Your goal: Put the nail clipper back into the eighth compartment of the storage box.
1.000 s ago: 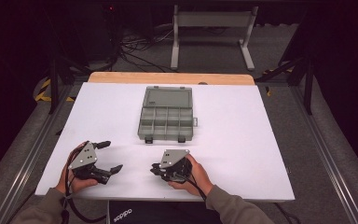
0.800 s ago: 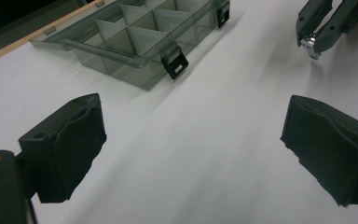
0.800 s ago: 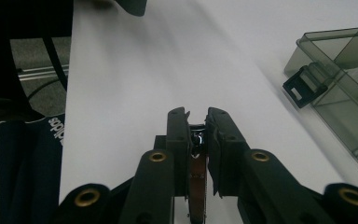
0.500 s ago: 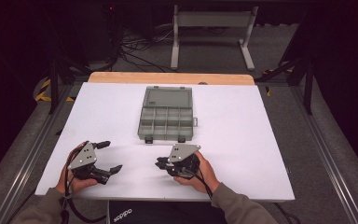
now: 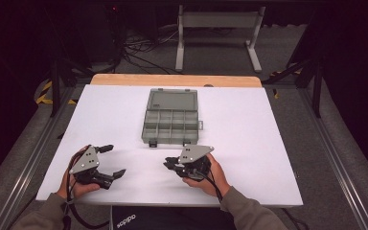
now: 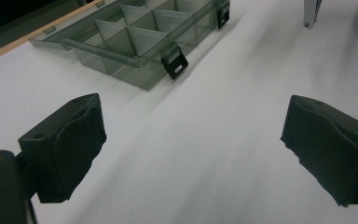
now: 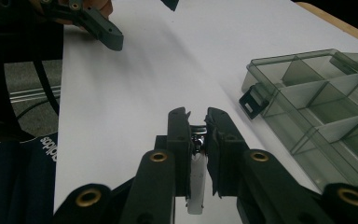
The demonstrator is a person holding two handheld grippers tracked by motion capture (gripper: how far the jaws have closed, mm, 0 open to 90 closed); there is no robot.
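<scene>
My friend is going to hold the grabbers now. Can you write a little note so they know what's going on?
Left hand-held gripper: jaws wide open, nothing in them, low over the white table.
Right hand-held gripper: shut on a small shiny metal part, near the table's front edge.
Compartment box: lid open, at the middle of the table beyond both grippers; its compartments look empty.
Done: the part is gripped.
Left: probably carry it to the box and drop it in a compartment.
</scene>
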